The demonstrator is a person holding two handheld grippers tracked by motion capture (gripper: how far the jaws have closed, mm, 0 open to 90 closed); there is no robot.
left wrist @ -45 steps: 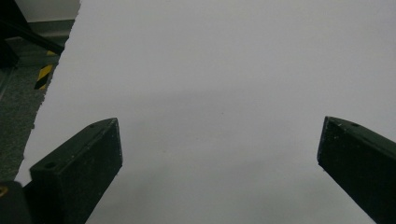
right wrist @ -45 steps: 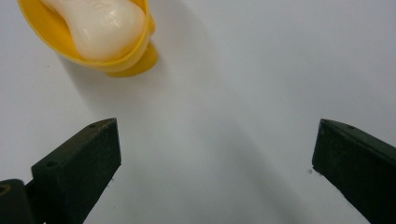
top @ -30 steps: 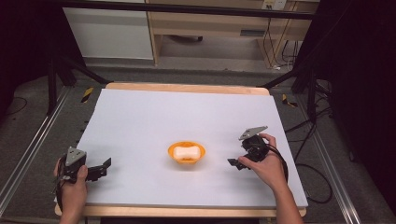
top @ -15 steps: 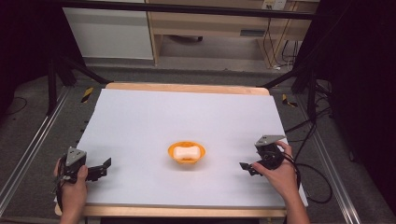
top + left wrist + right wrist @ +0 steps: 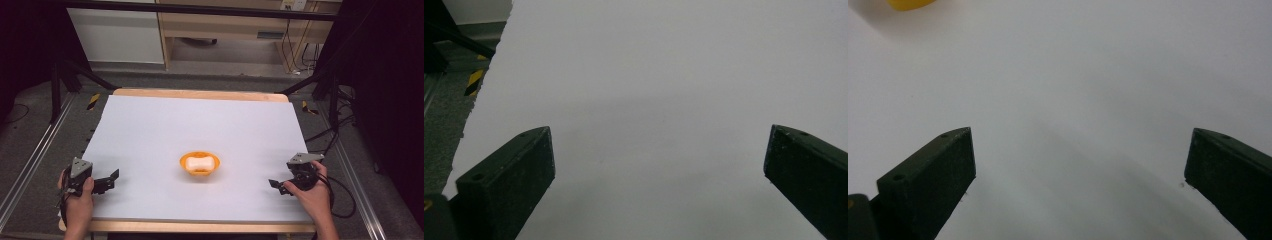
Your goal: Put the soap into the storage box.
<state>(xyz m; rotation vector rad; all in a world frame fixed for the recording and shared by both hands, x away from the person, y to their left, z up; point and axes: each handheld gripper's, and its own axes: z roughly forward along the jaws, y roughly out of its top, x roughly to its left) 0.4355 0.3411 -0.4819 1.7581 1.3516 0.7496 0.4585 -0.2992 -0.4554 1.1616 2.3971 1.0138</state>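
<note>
Both pairs of jaws are spread wide, and nothing is held between them. In the left gripper view, the two black jaws rise from the lower left and lower right corners of the frame, with only bare white table surface [image 5: 664,100] seen between them; a strip of grey floor and a yellow-and-black marker [image 5: 474,82] are seen at the left edge. In the right gripper view, the jaws stand equally far apart over the same white surface, and a sliver of the orange bowl [image 5: 908,4] is caught at the upper left corner of the frame.

In the high view, the left gripper [image 5: 111,179] is held at the lower left of the frame, at the near left edge of the table, and the right gripper [image 5: 276,186] is held at the lower right, near the table's right edge. Each is gripped by a hand that enters from the bottom edge. The bowl [image 5: 186,165] is placed just below the centre of the frame, between the two grippers and well apart from both. A pale, whitish object [image 5: 200,163] is seen lying inside it.
</note>
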